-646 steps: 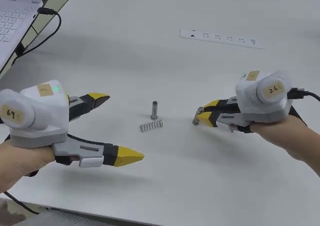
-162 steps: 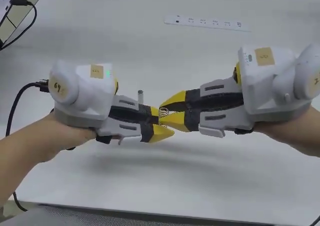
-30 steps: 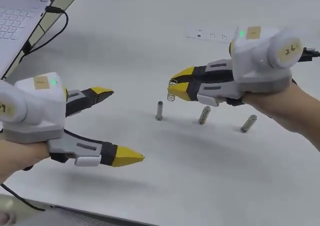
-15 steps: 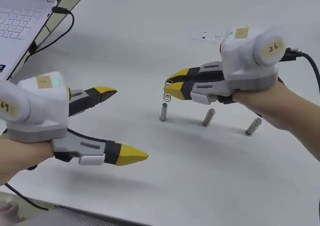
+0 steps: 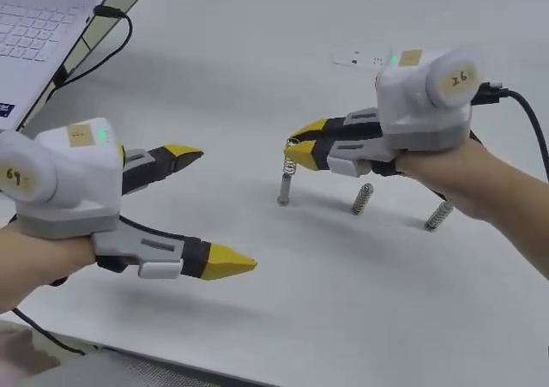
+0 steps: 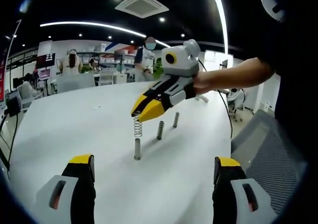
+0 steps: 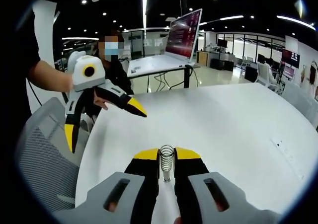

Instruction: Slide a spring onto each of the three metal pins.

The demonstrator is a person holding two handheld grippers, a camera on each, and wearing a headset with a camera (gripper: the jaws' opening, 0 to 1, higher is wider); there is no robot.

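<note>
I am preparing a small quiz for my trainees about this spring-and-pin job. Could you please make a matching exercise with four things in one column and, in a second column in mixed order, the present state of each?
Things
1. left gripper
2. right gripper
3. pin below the right gripper
4. pin farthest right in the head view

States
a. bare, nothing on it yet
b. shut on a spring
c. open, holding nothing
d. already wrapped in coils

Pairs: 1-c, 2-b, 3-a, 4-d

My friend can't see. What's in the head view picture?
The right gripper holds a spring just above a bare metal pin on a white table. Two nearby pins already wear springs. The left gripper is open.
</note>
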